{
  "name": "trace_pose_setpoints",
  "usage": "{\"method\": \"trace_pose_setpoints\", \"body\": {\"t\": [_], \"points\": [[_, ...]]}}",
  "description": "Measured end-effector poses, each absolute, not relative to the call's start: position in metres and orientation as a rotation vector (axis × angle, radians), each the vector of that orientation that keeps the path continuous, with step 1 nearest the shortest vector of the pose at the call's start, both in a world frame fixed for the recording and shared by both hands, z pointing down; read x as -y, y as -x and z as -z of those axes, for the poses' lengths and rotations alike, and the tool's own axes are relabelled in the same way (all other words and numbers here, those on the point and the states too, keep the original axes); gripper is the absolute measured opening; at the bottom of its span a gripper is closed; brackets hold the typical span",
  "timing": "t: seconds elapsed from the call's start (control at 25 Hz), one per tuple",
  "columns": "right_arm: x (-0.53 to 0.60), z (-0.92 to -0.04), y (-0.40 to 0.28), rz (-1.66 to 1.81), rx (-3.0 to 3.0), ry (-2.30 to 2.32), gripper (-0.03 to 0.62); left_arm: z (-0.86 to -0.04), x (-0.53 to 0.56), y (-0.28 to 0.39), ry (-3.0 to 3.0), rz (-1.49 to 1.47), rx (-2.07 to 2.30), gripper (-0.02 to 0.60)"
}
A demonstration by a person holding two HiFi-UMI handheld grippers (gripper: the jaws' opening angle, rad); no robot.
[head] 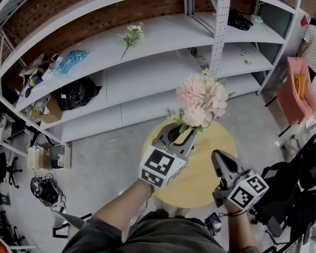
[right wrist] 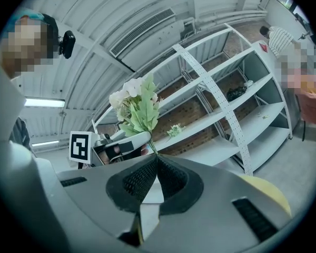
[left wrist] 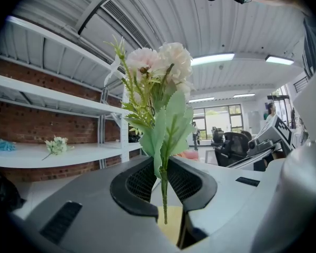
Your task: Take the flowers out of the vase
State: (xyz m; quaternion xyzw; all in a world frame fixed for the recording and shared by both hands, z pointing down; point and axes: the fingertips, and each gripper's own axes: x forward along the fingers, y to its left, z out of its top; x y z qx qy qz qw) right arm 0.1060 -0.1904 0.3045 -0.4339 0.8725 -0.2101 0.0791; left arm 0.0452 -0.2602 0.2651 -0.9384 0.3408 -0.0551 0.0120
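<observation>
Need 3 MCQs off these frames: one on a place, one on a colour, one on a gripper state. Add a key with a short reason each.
1. Where does the loose flower sprig lie?
A. on the floor
B. on a white shelf
C. on a chair

2. What colour is the round table top?
A. yellow
B. blue
C. black

3. How does the left gripper stand?
A. open and empty
B. shut on a black bag
C. shut on the stem of the pink flowers

Key
1 B: the head view shows the flower sprig resting on the upper shelf board.
2 A: the table top below both grippers is plainly yellow.
3 C: the left gripper view shows its pads closed on the stem, with the pink flowers standing above them.
</observation>
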Motion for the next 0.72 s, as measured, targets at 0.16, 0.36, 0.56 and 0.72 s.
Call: {"method": "trace_pose_setpoints", "body": {"t": [0.16, 0.36, 0.56, 0.72], "points": [[0.1913, -0.3001, -0.1041, 0.613, -2.622, 1.290, 0.015, -0.2630, 0.2591, -0.0443, 2.924, 0.170, -1.064, 0.069], [0.1933, -0.3009, -0.1033, 0.615, -2.630, 1.281, 0.015, -0.2654, 0.2592, -0.0440, 2.929, 0.187, -1.065, 0.069], [0.1949, -0.3013, -0.1031, 0.612, -2.638, 1.279, 0.015, -0.2681, 0.2604, -0.0444, 2.930, 0.192, -1.071, 0.069], [0.1952, -0.3012, -0.1027, 0.607, -2.643, 1.286, 0.015, -0.2680, 0.2607, -0.0448, 2.930, 0.193, -1.067, 0.069]]}}
